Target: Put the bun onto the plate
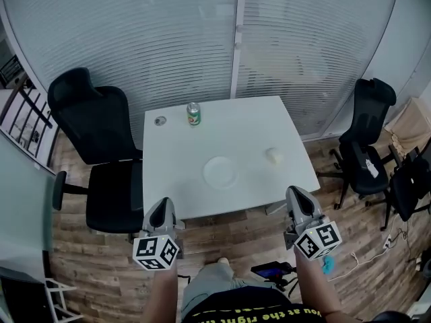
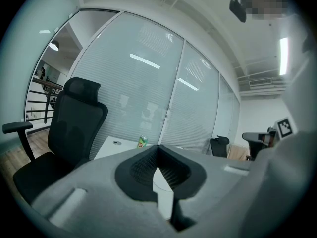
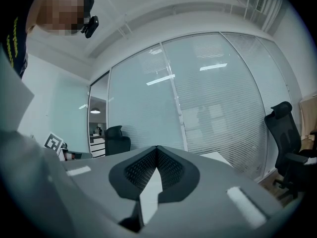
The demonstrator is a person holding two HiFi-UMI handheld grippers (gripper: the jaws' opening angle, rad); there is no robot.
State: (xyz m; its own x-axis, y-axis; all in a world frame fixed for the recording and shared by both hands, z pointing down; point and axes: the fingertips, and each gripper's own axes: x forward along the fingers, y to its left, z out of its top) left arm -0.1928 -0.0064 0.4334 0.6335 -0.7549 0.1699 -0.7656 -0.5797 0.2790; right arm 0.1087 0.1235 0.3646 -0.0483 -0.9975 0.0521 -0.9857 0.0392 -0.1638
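Note:
A pale bun lies on the white table, to the right of a white plate near the table's middle. My left gripper hovers just before the table's near edge at the left, jaws shut with nothing in them. My right gripper hangs off the near right corner, also shut and empty, a short way in front of the bun. In the left gripper view the shut tips point over the table toward the plate. The right gripper view shows its tips closed together.
A green can and a small round lid stand at the table's far left. Black office chairs sit left and right of the table. Glass walls with blinds lie behind. A person's legs show at the bottom.

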